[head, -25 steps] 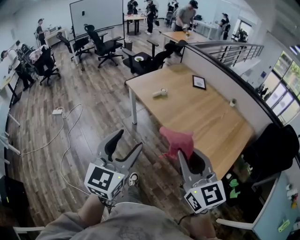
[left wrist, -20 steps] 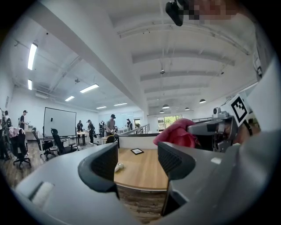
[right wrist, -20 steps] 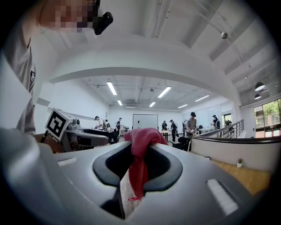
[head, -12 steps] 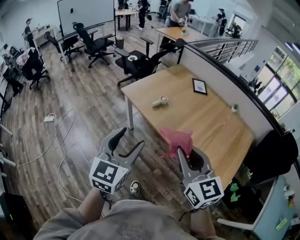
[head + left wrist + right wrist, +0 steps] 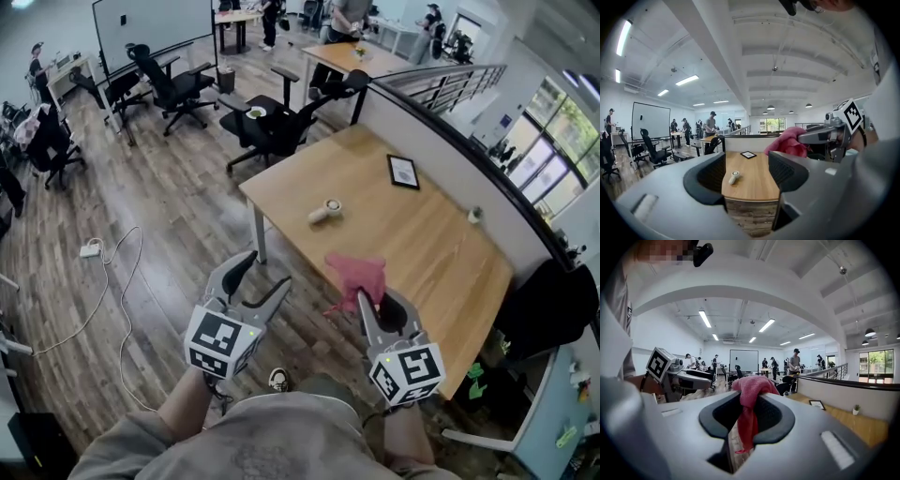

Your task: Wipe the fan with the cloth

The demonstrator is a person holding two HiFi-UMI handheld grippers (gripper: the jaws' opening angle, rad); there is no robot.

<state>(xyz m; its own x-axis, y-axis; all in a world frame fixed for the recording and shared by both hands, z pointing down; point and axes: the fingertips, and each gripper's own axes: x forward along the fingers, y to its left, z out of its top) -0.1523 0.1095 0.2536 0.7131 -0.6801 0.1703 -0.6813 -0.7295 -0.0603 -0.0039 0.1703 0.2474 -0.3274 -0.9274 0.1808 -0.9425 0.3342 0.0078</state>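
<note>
Our right gripper (image 5: pixel 749 405) is clamped on the pink cloth (image 5: pixel 749 386), which bunches above the jaws and hangs down between them. In the head view it shows against the near edge of the wooden table (image 5: pixel 427 258). Our left gripper (image 5: pixel 747 164) has its jaws wide apart, with nothing in them. The small white fan (image 5: pixel 325 211) lies on the table, well apart from the cloth. A little pot (image 5: pixel 476 216) by the partition holds a small plant.

Wide passage over the table (image 5: pixel 422 253); fan (image 5: pixel 325 211) and picture frame (image 5: pixel 403 172) stand well apart.
</note>
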